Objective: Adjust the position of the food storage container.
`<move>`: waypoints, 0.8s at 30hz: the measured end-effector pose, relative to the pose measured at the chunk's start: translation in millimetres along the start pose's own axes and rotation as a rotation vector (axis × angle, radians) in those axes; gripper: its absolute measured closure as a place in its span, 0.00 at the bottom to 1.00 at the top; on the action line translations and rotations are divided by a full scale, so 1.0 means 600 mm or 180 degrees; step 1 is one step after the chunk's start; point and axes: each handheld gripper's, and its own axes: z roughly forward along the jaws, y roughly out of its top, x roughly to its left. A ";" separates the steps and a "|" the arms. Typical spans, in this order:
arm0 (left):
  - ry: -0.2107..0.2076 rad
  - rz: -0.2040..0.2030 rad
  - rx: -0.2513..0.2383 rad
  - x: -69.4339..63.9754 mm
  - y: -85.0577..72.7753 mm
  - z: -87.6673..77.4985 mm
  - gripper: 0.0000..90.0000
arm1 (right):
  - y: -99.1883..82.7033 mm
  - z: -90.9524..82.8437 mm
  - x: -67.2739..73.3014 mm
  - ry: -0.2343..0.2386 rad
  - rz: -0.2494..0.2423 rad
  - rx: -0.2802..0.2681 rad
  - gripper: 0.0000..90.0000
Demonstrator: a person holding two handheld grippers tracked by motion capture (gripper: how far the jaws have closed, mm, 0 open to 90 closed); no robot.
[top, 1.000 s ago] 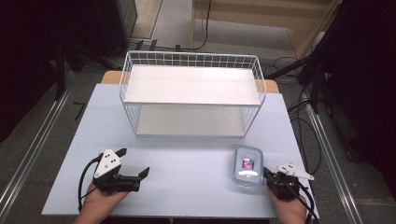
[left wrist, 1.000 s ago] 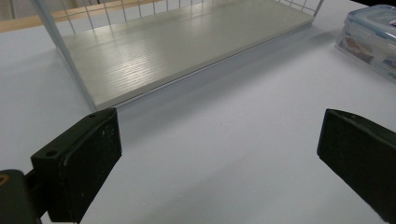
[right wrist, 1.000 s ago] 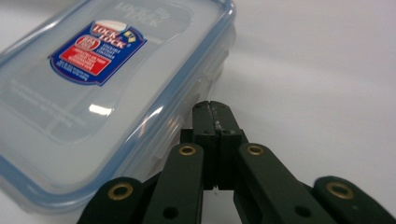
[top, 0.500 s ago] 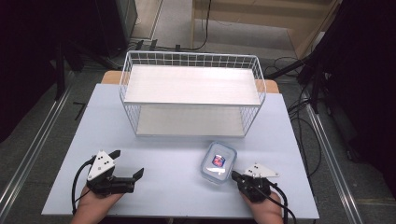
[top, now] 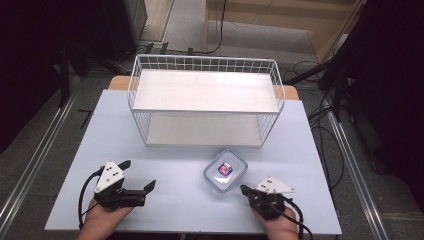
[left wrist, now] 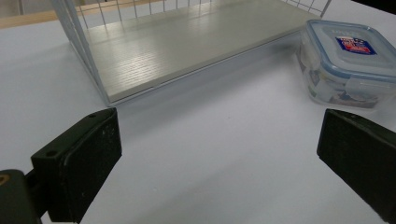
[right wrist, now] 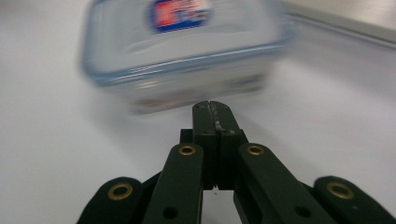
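A clear plastic container [top: 225, 171] with a blue-rimmed lid and a red and blue label lies on the pale table in front of the wire rack. My right gripper [top: 244, 190] is shut and empty, its tip right at the container's near right corner. In the right gripper view the closed tip [right wrist: 211, 109] points at the blurred container [right wrist: 187, 51] just ahead; whether they touch I cannot tell. My left gripper [top: 138, 174] rests at the front left, wide open and empty. In the left gripper view the container [left wrist: 350, 60] sits beyond the right jaw.
A white wire rack [top: 205, 62] with two pale wooden shelves stands at the back middle of the table [top: 100, 130]; its lower shelf [left wrist: 187, 42] reaches toward the left gripper. Cables trail off the table's right side. Dark equipment surrounds the table.
The right gripper has moved left along the table's front, and the container has slid left and slightly back ahead of it. The left gripper has barely shifted.
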 end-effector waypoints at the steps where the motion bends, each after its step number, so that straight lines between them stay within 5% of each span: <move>1: 0.0000 0.0000 0.0000 0.000 0.000 0.000 0.00 | 0.001 -0.003 -0.015 -0.0083 0.0072 -0.0039 1.00; 6: 0.0055 -0.0014 0.0007 0.000 -0.006 -0.004 0.00 | 0.013 0.002 -0.070 -0.0397 0.0303 -0.0170 1.00; 9: 0.0067 -0.0025 0.0022 0.002 -0.009 -0.006 0.00 | 0.021 0.016 -0.083 -0.0477 0.0262 -0.0152 1.00; 19: 0.0164 -0.0119 0.0041 0.010 -0.024 -0.025 0.00 | 0.056 0.072 -0.100 -0.0456 0.0205 -0.0161 1.00; 24: 0.0182 -0.0167 0.0017 0.015 -0.024 -0.028 0.00 | 0.056 0.089 -0.086 -0.0323 0.0029 -0.0111 1.00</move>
